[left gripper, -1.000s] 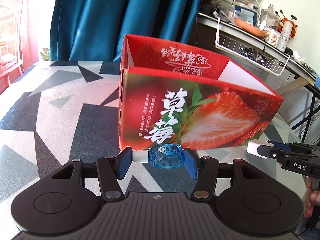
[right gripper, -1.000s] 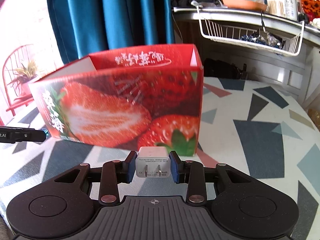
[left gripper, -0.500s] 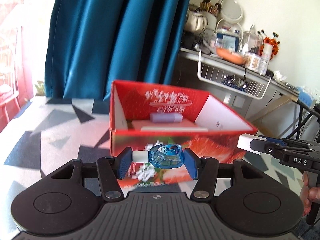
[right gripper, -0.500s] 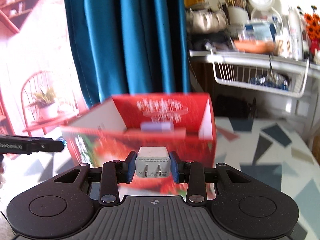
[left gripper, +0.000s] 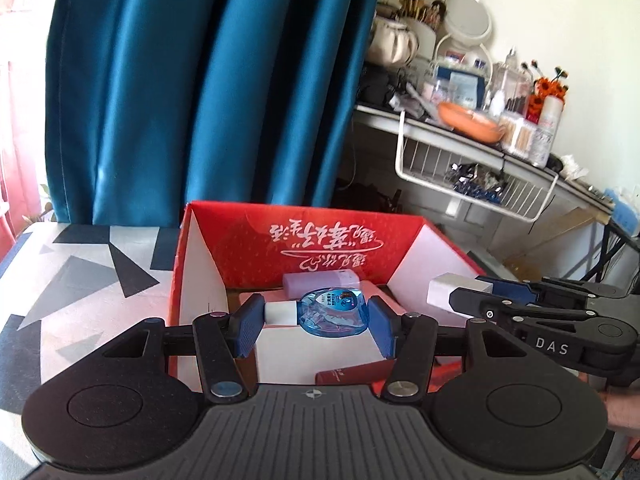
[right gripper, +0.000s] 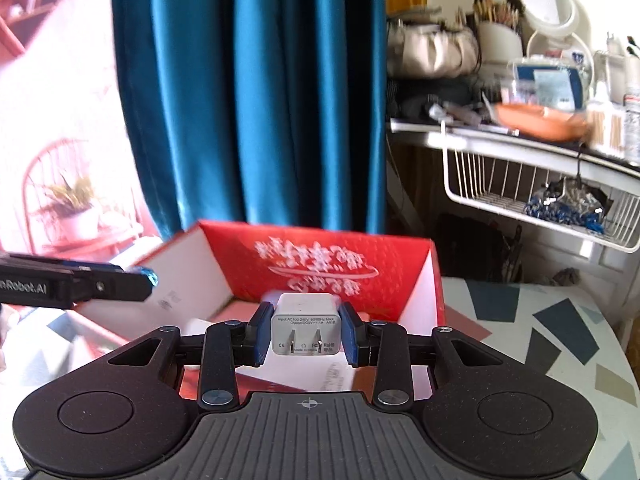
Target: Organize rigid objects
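My left gripper (left gripper: 314,326) is shut on a small blue clear bottle with a white cap (left gripper: 332,314), held crosswise above the open red strawberry box (left gripper: 320,236). My right gripper (right gripper: 306,334) is shut on a white plug adapter (right gripper: 306,330), prongs facing the camera, over the same box (right gripper: 316,264). In the left wrist view the right gripper (left gripper: 460,296) comes in from the right with the white adapter (left gripper: 444,290) at its tip. In the right wrist view the left gripper (right gripper: 148,278) shows at the left edge. A lilac block (left gripper: 320,282), a white box (left gripper: 316,354) and a red item (left gripper: 352,372) lie inside.
The box stands on a table with a grey, black and white triangle pattern (left gripper: 88,280). A blue curtain (left gripper: 200,80) hangs behind. At the right, a cluttered shelf with a white wire basket (left gripper: 472,176) stands close to the table. Part of a hand (left gripper: 624,416) shows at the right edge.
Both grippers rose from table level in front of the box's strawberry side to above its rim, so its inside now shows. Each keeps hold of its object.
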